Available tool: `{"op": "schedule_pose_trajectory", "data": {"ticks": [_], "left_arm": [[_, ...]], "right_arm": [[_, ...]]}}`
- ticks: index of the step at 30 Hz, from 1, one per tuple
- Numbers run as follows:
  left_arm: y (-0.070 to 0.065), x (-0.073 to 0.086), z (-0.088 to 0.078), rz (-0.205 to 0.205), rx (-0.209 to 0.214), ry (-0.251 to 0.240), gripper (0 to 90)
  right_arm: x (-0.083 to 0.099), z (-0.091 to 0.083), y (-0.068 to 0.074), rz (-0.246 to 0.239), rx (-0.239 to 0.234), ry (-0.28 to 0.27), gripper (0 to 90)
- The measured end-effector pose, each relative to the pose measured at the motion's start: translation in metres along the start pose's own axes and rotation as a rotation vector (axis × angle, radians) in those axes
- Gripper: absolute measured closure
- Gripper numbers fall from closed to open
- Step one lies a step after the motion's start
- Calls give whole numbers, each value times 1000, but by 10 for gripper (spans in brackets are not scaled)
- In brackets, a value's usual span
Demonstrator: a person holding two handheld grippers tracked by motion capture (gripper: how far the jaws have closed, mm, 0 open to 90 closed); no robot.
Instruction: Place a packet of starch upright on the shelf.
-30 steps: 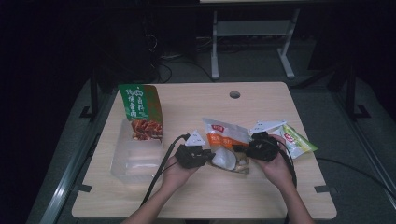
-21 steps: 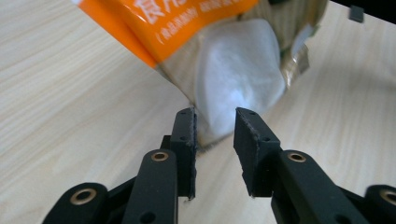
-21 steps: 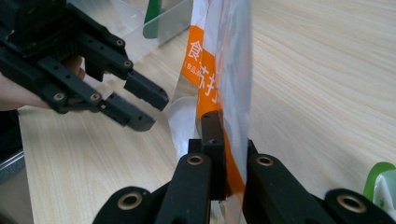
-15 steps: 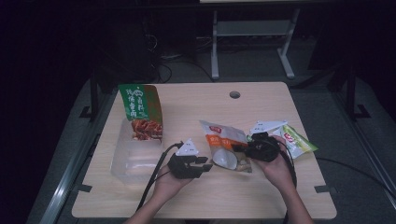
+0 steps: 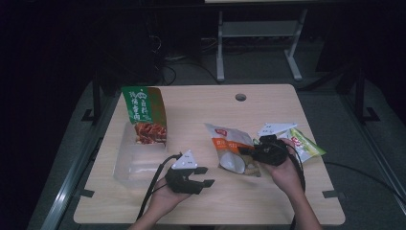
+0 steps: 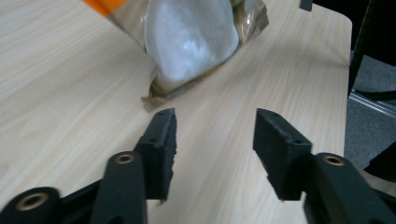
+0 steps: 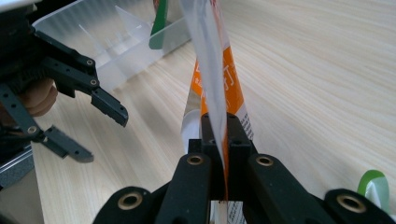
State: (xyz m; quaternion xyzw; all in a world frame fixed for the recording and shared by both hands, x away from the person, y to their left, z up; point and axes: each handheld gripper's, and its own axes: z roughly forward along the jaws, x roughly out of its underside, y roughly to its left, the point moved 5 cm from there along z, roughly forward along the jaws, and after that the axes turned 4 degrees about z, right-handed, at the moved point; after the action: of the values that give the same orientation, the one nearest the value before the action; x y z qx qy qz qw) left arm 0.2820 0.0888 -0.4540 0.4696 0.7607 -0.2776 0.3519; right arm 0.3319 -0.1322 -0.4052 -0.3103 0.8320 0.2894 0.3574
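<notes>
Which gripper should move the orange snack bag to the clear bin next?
Right, probably. The right gripper is already shut on the orange snack bag; the left gripper has just been opening, nothing between its jaws, beside the clear bin.

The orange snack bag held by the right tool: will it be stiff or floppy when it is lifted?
Probably floppy: the orange snack bag is thin film, pinched flat in the right tool. Its bulging lower part suggests loose contents, so it may sag and swing. The glossy film could slip.
</notes>
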Motion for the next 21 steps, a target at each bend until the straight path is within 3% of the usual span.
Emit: {"op": "schedule_pose_trajectory", "data": {"ticks": [7,12,21], "left_arm": [[-5,12,-6,-18,22,12,374],[-11,17,-11,6,26,22,301],[-14,26,-20,32,20,18,282]], "right_arm": [[-9,1,8,-14,-7,-7,895],[-18,3,12,-11,-26,-19,895],[-39,12,23,-26,-34,-7,895]]}}
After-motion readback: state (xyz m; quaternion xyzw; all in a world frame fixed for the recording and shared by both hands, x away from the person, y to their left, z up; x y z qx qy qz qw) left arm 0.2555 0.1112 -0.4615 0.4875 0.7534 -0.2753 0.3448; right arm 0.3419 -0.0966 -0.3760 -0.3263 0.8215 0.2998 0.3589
